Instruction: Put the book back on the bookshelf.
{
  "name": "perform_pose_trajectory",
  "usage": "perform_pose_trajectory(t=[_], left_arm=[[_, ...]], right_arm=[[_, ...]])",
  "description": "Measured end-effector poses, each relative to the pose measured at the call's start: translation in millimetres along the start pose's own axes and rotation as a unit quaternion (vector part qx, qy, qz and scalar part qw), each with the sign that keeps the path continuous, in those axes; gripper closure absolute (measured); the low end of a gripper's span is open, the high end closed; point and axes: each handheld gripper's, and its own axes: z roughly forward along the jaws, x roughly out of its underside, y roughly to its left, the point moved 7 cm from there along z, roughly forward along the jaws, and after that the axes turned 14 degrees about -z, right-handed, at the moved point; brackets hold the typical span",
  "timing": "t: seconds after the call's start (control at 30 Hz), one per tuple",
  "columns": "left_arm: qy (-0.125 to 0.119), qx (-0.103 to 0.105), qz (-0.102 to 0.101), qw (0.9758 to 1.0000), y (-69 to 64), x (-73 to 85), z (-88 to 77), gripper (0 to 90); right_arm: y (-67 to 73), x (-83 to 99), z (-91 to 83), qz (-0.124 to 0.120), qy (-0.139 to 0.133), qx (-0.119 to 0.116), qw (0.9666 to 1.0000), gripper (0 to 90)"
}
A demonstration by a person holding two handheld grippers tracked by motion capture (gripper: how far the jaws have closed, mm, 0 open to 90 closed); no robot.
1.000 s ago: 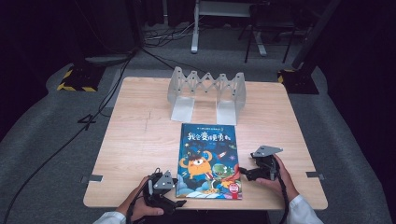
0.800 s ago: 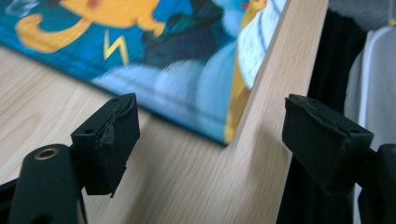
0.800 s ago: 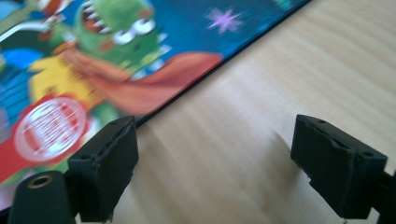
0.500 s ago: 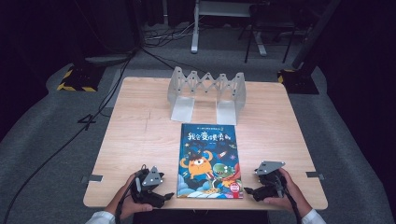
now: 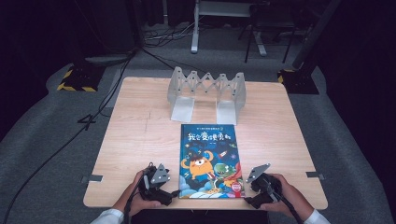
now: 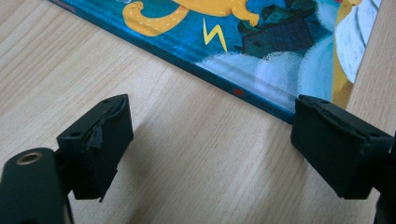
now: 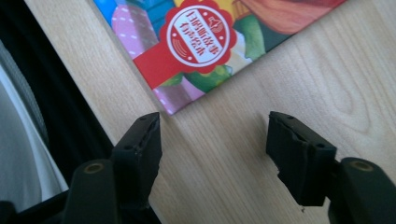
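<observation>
**Both grippers parked at book's near corners, jaws apart, nothing held**

Blue hardcover picture book with cartoon monsters on the cover (image 5: 210, 161) lies flat, closed, on the light wooden table (image 5: 140, 140), centre-right of the near half, its bottom edge just short of the table's near edge.

Left black two-jaw gripper (image 5: 164, 195), held in the person's left hand (image 5: 137, 198), sits at the book's near-left corner. In the left gripper view its jaws are wide apart and empty, low over bare wood, pointing at the book's spine edge; the right jaw tip is just beside that edge, contact unclear.

Right black two-jaw gripper (image 5: 250, 198), held in the right hand (image 5: 285, 196), sits at the book's near-right corner. In the right gripper view its jaws are also wide apart with nothing between them; the cover corner carrying the red round sticker with ribbon (image 7: 196, 39) lies just ahead of the left jaw tip, apart from it.

Grey accordion-style folding book rack (image 5: 208, 93) stands at the far side of the table, well apart from the book.
</observation>
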Motion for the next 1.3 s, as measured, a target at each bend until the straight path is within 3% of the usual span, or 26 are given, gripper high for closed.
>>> perform_pose_trajectory(t=[0.17, 0.37, 0.43, 0.53, 0.6, 0.67, 0.77, 0.83, 0.87, 0.9, 0.93, 1.07, 1.17, 1.27, 1.3], left_arm=[[0.004, -0.002, -0.003, 1.0, -3.1, -0.6, 2.2, 9.6], [0.003, -0.001, -0.001, 1.0, -3.5, -1.2, 2.8, 9.3], [0.004, 0.0, 0.0, 1.0, -3.4, -1.2, 2.8, 9.3], [0.005, 0.002, 0.003, 1.0, -2.8, -1.8, 3.2, 9.1], [0.005, 0.003, 0.005, 1.0, -2.4, -2.2, 3.4, 9.0], [0.005, 0.004, 0.005, 1.0, -2.3, -2.3, 3.5, 8.8], [0.006, 0.005, 0.007, 0.9999, -2.0, -2.2, 3.4, 8.8], [0.006, 0.006, 0.009, 0.9999, -1.7, -2.2, 3.4, 8.7], [0.006, 0.006, 0.009, 0.9999, -1.6, -2.3, 3.4, 8.6], [0.006, 0.007, 0.01, 0.9999, -1.2, -2.3, 3.4, 8.6], [0.007, 0.007, 0.01, 0.9999, -0.9, -2.2, 3.2, 8.6], [0.006, 0.006, 0.008, 0.9999, -0.2, -2.1, 2.9, 8.6], [0.007, 0.006, 0.01, 0.9999, 1.0, -1.9, 2.4, 8.6], [0.006, 0.006, 0.009, 0.9999, 1.9, -1.9, 2.2, 8.6], [0.006, 0.007, 0.008, 0.9999, 2.1, -2.0, 2.3, 8.6]], right_arm=[[2.9, -7.8, -0.8, -0.02, 0.032, -0.014, 0.9992, 51.8], [5.7, -14.9, 0.2, -0.043, 0.042, -0.021, 0.998, 59.1], [6.1, -13.3, -0.5, -0.039, 0.03, -0.019, 0.9986, 59.1], [7.0, -9.6, -0.5, -0.033, -0.013, -0.01, 0.9993, 59.1], [7.5, -7.5, -0.1, -0.03, -0.049, -0.002, 0.9983, 59.1], [7.6, -6.4, 0.2, -0.027, -0.065, 0.002, 0.9975, 59.0], [7.8, -4.6, 2.3, -0.026, -0.12, 0.01, 0.9924, 57.5], [7.0, -4.4, 2.8, -0.032, -0.152, 0.02, 0.9877, 49.4], [5.8, -4.8, 2.7, -0.019, -0.169, 0.009, 0.9854, 46.7], [4.1, -6.4, 2.8, -0.008, -0.196, -0.012, 0.9806, 40.5], [2.4, -7.6, 2.7, -0.001, -0.206, -0.018, 0.9784, 38.3], [0.5, -12.6, 1.6, -0.005, -0.215, -0.031, 0.9762, 31.4], [-7.1, -19.4, -8.3, 0.02, -0.268, -0.071, 0.9605, 31.4], [-17.6, -28.9, -18.2, 0.023, -0.296, -0.093, 0.9503, 24.3], [-21.3, -32.4, -19.7, 0.026, -0.302, -0.095, 0.9483, 24.7]])
